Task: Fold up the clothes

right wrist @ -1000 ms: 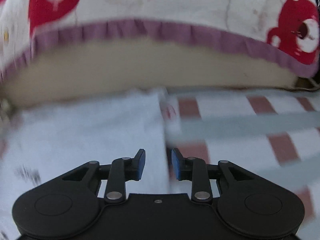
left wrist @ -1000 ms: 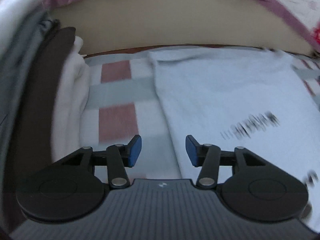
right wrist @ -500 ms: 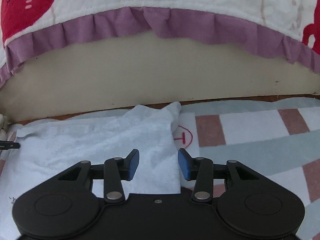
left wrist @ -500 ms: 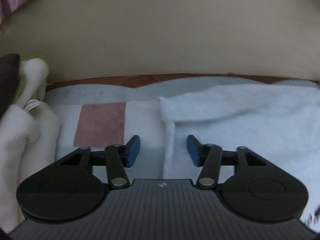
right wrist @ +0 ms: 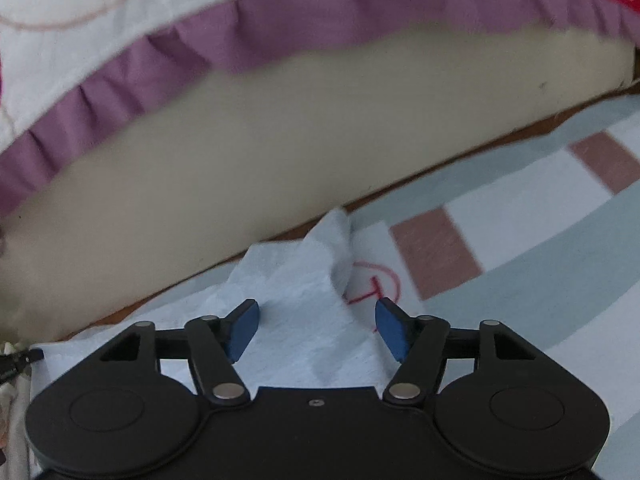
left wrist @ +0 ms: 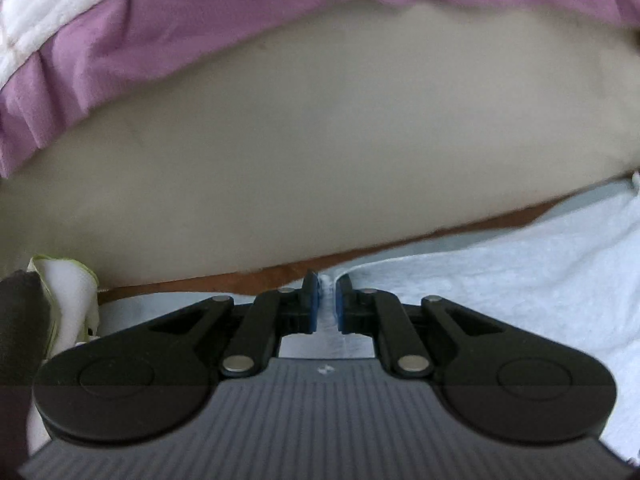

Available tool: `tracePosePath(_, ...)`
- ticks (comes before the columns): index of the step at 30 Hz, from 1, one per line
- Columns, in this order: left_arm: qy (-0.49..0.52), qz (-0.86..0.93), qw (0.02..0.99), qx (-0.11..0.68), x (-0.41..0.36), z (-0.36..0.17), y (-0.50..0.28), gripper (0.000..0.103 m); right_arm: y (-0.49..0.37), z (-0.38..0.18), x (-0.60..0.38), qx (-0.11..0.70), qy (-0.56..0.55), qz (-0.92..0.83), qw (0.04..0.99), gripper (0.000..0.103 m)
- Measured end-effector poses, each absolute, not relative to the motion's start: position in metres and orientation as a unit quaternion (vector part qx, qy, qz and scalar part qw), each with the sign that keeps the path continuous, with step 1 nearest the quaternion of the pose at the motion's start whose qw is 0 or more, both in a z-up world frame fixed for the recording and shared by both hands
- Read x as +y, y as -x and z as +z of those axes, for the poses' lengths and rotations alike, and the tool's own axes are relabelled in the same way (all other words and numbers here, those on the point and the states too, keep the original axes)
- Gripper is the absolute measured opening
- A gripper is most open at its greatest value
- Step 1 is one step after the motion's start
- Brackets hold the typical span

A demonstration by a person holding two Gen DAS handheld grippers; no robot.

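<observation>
Both hands have moved toward the far edge of the light blue garment (left wrist: 500, 280) since the earlier pictures, and the cream mattress side (left wrist: 320, 160) now looks much closer. The left hand-held gripper (left wrist: 327, 304) was spread before. Now its jaws are closing, and they pinch the garment's far left corner. The right hand-held gripper (right wrist: 316, 328) has its jaws opening wide, with the rumpled far right corner lying between them, not squeezed yet.

The garment lies flat on the checked blanket (right wrist: 520, 220), right beside the mattress.

To do this step well, I think the right jaws should sink around the corner and bite all the layers. Then both corners should lift together and come toward the near edge evenly, so the fold stays straight.

The near part of the garment is hidden behind the gripper bodies. The white and dark pile (left wrist: 52, 300) at the left is cut off, so I cannot tell what it is.
</observation>
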State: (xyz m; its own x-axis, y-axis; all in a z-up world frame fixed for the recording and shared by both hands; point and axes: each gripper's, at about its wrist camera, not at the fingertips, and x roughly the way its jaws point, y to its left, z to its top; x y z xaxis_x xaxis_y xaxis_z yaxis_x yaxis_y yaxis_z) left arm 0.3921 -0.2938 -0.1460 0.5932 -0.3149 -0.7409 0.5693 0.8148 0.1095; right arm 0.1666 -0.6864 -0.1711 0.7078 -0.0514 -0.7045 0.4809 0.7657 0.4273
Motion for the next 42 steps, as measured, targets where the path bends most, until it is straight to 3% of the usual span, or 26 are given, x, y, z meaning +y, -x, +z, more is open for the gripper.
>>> tracePosePath(3, -0.140, -0.247, 0.871, 0.401, -0.290, -0.147, -0.406, 0.008, -0.174, -0.178, -0.682, 0.344, -0.308, -0.167, 0.871, 0.069)
tracePosePath(4, -0.135, -0.253, 0.868, 0.405, -0.288, -0.147, -0.408, 0.008, -0.175, -0.180, -0.680, 0.334, -0.312, -0.168, 0.874, 0.063)
tracePosePath(5, -0.129, -0.260, 0.866, 0.408, -0.287, -0.147, -0.410, 0.008, -0.174, -0.179, -0.679, 0.327, -0.313, -0.157, 0.878, 0.027)
tracePosePath(6, -0.123, -0.268, 0.865, 0.406, -0.284, -0.145, -0.410, 0.008, -0.174, -0.177, -0.677, 0.320, -0.312, -0.147, 0.882, 0.003)
tracePosePath(10, -0.087, -0.294, 0.872, 0.382, -0.266, -0.127, -0.399, 0.008, -0.152, -0.145, -0.661, 0.248, -0.202, -0.143, 0.937, 0.005)
tracePosePath(15, -0.016, -0.336, 0.877, 0.343, -0.230, -0.100, -0.366, 0.007, -0.110, -0.133, -0.663, 0.227, -0.199, -0.149, 0.941, 0.004)
tracePosePath(18, -0.024, -0.426, 0.835, 0.347, -0.205, -0.098, -0.312, 0.007, -0.069, -0.135, -0.645, 0.272, -0.158, -0.143, 0.939, 0.004)
tracePosePath(22, -0.043, -0.443, 0.795, 0.412, -0.178, -0.125, -0.246, 0.007, -0.015, -0.162, -0.631, 0.385, -0.133, -0.135, 0.903, 0.004)
tracePosePath(25, -0.033, -0.424, 0.779, 0.461, -0.165, -0.155, -0.224, 0.008, 0.007, -0.166, -0.630, 0.426, -0.133, -0.133, 0.885, 0.004)
tracePosePath(30, -0.061, -0.412, 0.770, 0.484, -0.149, -0.171, -0.210, 0.008, -0.011, -0.145, -0.618, 0.436, -0.088, -0.184, 0.877, 0.024)
tracePosePath(34, -0.043, -0.423, 0.769, 0.477, -0.137, -0.153, -0.197, 0.009, -0.027, -0.122, -0.606, 0.391, -0.125, -0.176, 0.895, 0.025)
tracePosePath(42, 0.086, -0.384, 0.731, 0.557, -0.107, -0.170, -0.208, 0.009, -0.084, -0.116, -0.490, 0.386, -0.163, 0.084, 0.904, 0.030)
